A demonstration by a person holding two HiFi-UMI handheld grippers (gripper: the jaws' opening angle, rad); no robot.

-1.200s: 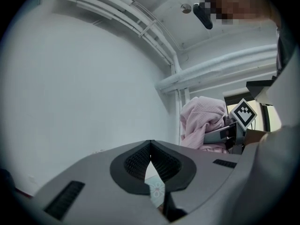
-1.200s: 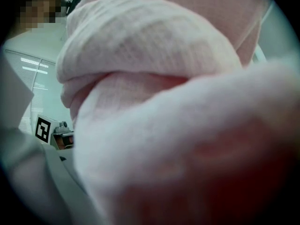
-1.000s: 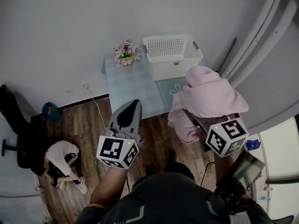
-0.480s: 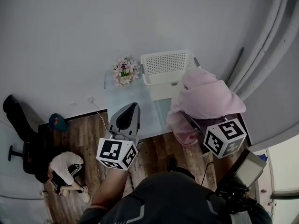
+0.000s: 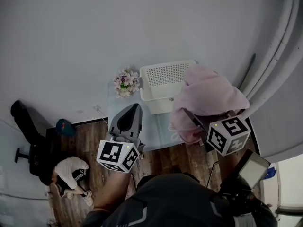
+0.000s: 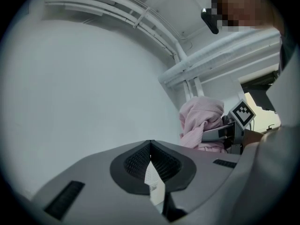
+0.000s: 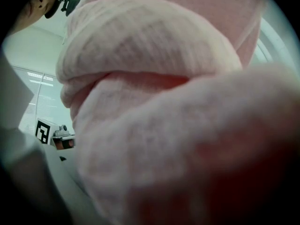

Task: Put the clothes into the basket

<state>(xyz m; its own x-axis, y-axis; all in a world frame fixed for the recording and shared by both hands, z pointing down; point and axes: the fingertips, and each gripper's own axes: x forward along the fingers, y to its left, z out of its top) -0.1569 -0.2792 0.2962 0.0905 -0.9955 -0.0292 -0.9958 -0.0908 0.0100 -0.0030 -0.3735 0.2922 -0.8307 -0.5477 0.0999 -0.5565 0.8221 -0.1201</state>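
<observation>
Pink fleece fills my right view from edge to edge: the pink top is bunched over my right gripper, whose jaws are buried in the cloth and pinch it. In the head view the top is heaped above that gripper, off the bench, and its bulk lies over the right rim of the white basket. The basket stands at the far edge of the bench, mouth up, and I see no clothes in the part of it that shows. A small bunch of flowers sits at the far left corner, just beside the basket. My left gripper hangs over the near left part of the bench, apart from the top. Its jaws are pressed together at the tips with nothing between them. From that side I see the top hanging in folds off the right gripper.
</observation>
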